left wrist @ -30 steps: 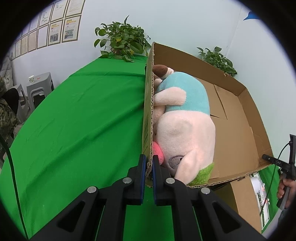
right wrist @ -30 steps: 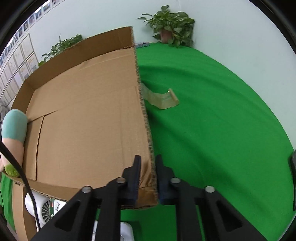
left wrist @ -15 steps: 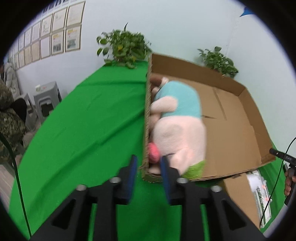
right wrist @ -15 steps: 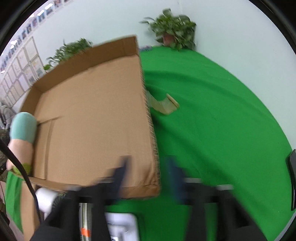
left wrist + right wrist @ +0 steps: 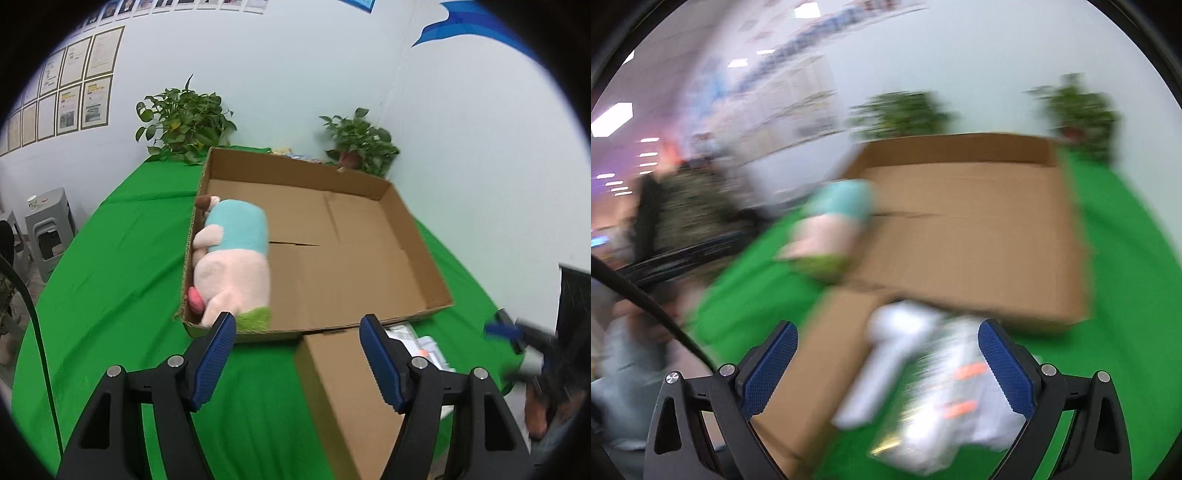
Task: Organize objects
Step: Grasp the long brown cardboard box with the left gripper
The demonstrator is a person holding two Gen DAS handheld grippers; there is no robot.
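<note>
Shallow cardboard box (image 5: pixel 354 258) on green tablecloth (image 5: pixel 110 288) holds one plush toy (image 5: pixel 232 266) against its 9 o'clock wall. Left gripper (image 5: pixel 297 345) and right gripper (image 5: pixel 884 356) jaws just opening, released, nothing between. Only the blurred right view shows a white packet (image 5: pixel 938 391) at 6 o'clock; print unreadable.

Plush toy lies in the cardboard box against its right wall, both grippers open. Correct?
Not quite. The plush toy lies against the left wall of the cardboard box, as the left wrist view shows. The left gripper and right gripper are open.
</note>
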